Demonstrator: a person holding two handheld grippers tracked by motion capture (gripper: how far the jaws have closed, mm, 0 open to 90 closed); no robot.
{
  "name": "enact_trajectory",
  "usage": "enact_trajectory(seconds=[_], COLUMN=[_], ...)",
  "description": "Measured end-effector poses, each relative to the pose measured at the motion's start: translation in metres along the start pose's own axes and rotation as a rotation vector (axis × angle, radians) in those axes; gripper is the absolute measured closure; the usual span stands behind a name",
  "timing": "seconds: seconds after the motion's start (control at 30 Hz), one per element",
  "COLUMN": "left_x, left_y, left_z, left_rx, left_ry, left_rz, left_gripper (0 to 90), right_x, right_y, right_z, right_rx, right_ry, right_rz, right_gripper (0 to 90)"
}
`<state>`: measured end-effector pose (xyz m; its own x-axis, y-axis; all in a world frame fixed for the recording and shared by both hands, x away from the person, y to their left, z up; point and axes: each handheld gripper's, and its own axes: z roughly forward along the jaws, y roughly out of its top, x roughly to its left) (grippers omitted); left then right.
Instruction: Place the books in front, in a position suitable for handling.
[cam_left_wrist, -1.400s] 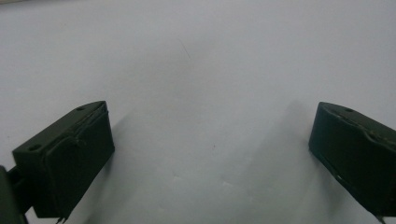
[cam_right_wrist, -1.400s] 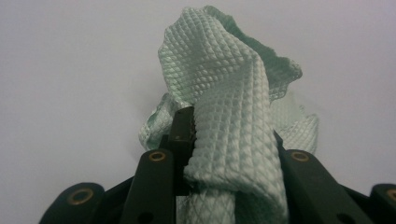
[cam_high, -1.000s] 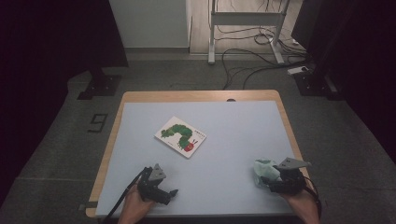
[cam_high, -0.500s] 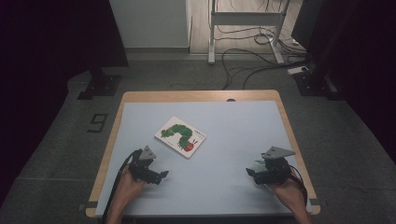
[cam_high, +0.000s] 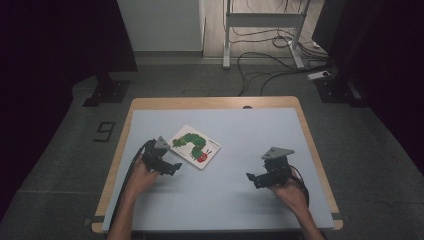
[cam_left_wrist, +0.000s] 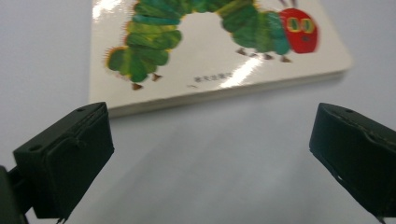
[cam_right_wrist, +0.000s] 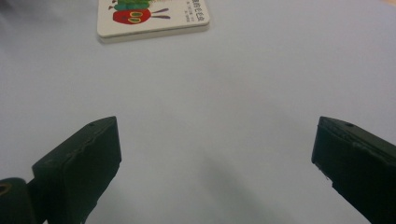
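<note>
A white caterpillar picture book lies flat and closed, cover up, on the table's left half.

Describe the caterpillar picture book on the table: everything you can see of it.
The picture book is a small, thick board book with a glossy white cover, rounded corners and a green caterpillar with a red head. A short line of small print sits under the caterpillar, too blurred to read. It lies flat and closed, cover up, turned at an angle on the pale blue table top, left of centre. Nothing touches it; the left hand-held gripper is just short of its near edge, jaws open.
</note>
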<state>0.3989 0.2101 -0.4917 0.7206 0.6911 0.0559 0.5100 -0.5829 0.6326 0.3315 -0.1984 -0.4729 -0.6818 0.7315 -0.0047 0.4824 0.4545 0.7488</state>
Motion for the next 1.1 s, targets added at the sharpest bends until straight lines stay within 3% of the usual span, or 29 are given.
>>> enact_trajectory(seconds=[0.13, 0.43, 0.67, 0.77, 1.1], left_x=[0.015, 0.03, 0.035, 0.04, 0.037], left_y=[0.007, 0.014, 0.014, 0.011, 0.011], left_z=[0.013, 0.033, 0.042, 0.044, 0.044], left_rx=[0.035, 0.087, 0.092, 0.072, 0.073], left_ry=[-0.005, -0.045, -0.069, -0.103, -0.097], left_rz=[-0.007, 0.014, 0.038, 0.015, 0.016], left_gripper=[0.0, 0.0, 0.0, 0.0, 0.0], right_x=[0.001, 0.002, 0.003, 0.002, 0.001], right_y=[0.005, 0.015, 0.022, 0.025, 0.03], right_z=[0.013, 0.032, 0.046, 0.056, 0.077], right_rx=[-0.003, -0.01, -0.01, -0.004, 0.022], right_ry=[0.003, 0.015, 0.032, 0.037, 0.042], right_rz=[-0.009, -0.013, -0.019, -0.024, -0.032], right_gripper=[1.0, 1.1, 1.2, 1.2, 1.1])
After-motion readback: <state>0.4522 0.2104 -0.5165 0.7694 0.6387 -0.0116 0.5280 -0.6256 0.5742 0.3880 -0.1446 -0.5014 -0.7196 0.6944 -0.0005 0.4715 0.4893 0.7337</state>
